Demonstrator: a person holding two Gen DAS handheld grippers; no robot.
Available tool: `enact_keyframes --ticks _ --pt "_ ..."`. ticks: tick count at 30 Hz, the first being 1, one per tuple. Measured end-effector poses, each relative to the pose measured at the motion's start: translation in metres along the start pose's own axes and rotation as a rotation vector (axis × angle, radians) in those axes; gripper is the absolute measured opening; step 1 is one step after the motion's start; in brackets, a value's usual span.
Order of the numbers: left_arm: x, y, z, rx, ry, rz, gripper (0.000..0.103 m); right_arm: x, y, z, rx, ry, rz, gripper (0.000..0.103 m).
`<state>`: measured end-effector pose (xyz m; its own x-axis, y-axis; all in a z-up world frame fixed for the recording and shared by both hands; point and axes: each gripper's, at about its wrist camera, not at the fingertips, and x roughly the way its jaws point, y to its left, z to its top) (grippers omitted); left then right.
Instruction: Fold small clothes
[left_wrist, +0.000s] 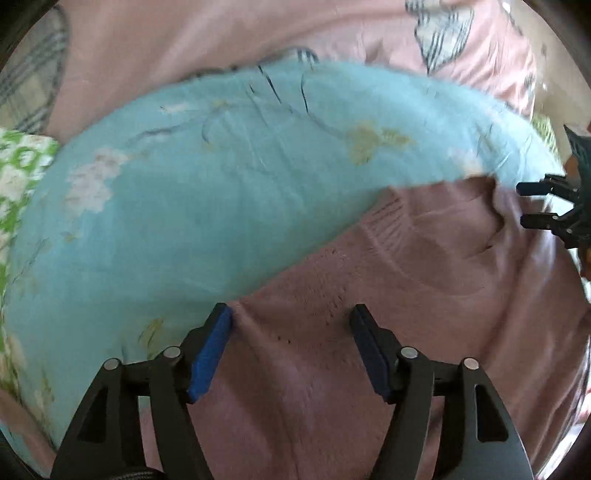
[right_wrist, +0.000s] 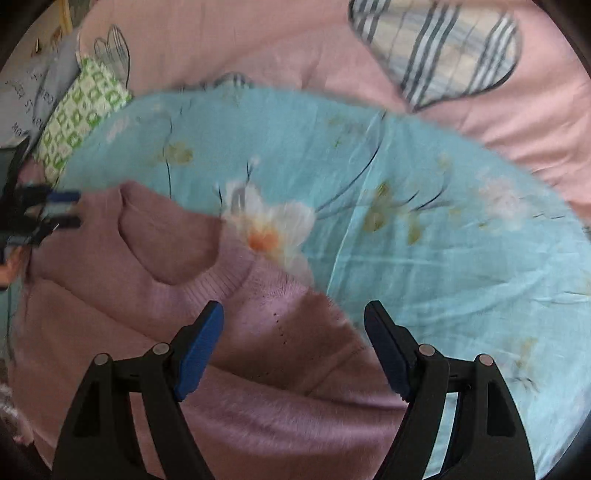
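Jaws spread on left gripper (left_wrist: 291, 314) and right gripper (right_wrist: 293, 310), both above mauve knit sweater (left_wrist: 332, 369) on blue floral sheet (left_wrist: 221, 177).

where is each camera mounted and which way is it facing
Left wrist view: sits on the left gripper, looking forward and down over its open fingers at the mauve sweater and blue floral sheet; the right gripper shows at the right edge.
Right wrist view: sits on the right gripper, fingers open over the same sweater; the left gripper shows at the left edge.
Both share sweater, blue sheet and pink bedcover.
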<state>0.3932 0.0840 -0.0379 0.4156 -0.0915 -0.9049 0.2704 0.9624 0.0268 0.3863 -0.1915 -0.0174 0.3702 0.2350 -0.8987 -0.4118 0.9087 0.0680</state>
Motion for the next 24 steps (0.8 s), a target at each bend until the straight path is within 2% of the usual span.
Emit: enact_keyframes --ticks 1,2,4,5,6,9,12,14,16,19,21,24 --pt "0.006 -0.002 0.000 0.013 0.006 0.017 0.072 0.007 0.001 -0.001 -0.015 0.025 -0.004 0.077" --pt "0.007 -0.004 -0.001 0.026 -0.003 0.021 0.069 0.014 0.006 -0.006 -0.058 0.039 -0.037 0.072" --pt "0.002 -0.011 -0.005 0.071 -0.049 0.007 0.034 0.017 0.015 -0.011 -0.117 0.025 -0.129 0.035" --pt "-0.001 -0.016 -0.007 0.091 -0.070 0.010 0.015 0.015 0.013 -0.010 -0.085 0.020 -0.107 0.010" --pt "-0.003 -0.021 -0.008 0.104 -0.085 0.045 0.014 0.012 0.011 -0.008 -0.053 0.006 -0.091 0.010" --pt "-0.015 -0.028 -0.004 0.114 -0.129 0.149 0.011 -0.002 0.016 -0.003 -0.040 -0.070 -0.145 0.009" --pt "-0.030 -0.007 0.008 -0.003 -0.189 0.186 0.010 -0.021 0.013 0.014 0.037 -0.186 -0.209 0.009" --pt "-0.018 0.003 0.017 -0.041 -0.172 0.223 0.010 -0.017 0.009 0.027 0.074 -0.214 -0.242 0.009" --pt "0.001 0.006 0.021 -0.049 -0.143 0.267 0.010 0.004 0.004 0.042 0.101 -0.182 -0.241 0.009" --pt "0.004 0.008 0.023 -0.082 -0.150 0.271 0.011 0.028 0.001 0.044 0.141 -0.164 -0.274 0.010" --pt "0.000 0.010 0.025 -0.103 -0.144 0.232 0.014 0.027 0.003 0.045 0.150 -0.188 -0.266 0.017" --pt "-0.026 0.019 0.018 -0.144 -0.179 0.180 0.017 0.008 0.006 0.043 0.196 -0.194 -0.226 0.027"
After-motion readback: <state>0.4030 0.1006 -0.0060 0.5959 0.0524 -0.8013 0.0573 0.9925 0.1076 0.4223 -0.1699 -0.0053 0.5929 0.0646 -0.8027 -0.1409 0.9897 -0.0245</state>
